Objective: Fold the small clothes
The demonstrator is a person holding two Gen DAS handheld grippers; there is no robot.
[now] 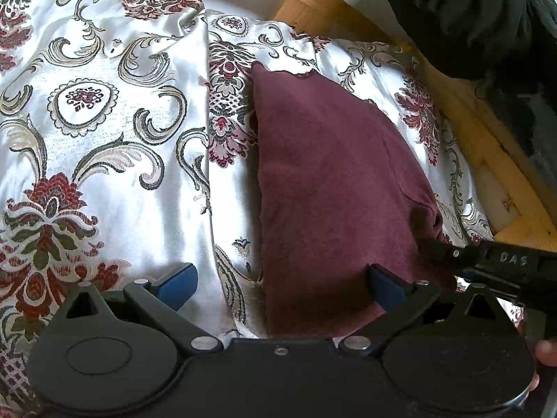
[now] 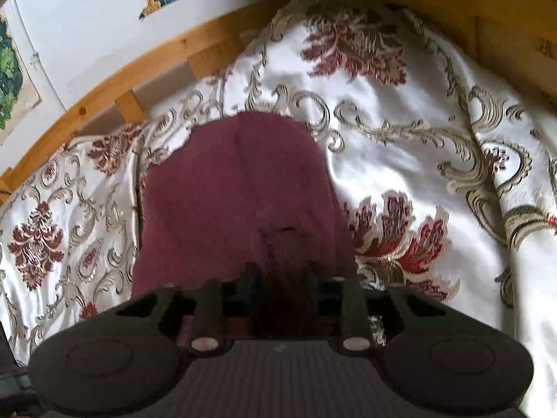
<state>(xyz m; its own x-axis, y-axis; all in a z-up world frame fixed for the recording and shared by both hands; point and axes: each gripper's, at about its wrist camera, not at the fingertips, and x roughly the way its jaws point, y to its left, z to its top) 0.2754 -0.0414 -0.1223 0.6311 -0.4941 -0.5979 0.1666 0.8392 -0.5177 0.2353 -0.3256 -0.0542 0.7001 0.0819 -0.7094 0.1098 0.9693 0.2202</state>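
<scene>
A maroon garment (image 1: 334, 181) lies folded into a long strip on a white floral bedspread (image 1: 122, 132). My left gripper (image 1: 282, 278) is open, its blue pads wide apart over the garment's near left edge, holding nothing. My right gripper (image 1: 452, 254) reaches in from the right at the garment's near right corner. In the right wrist view the garment (image 2: 236, 188) runs away from my right gripper (image 2: 282, 278), whose fingers are close together with the maroon cloth between them; this part of the frame is blurred.
A wooden bed frame (image 1: 480, 139) runs along the far and right side of the bedspread, also in the right wrist view (image 2: 115, 83). A dark garment (image 1: 487, 21) hangs at the upper right. A white wall with pictures (image 2: 87, 17) is behind.
</scene>
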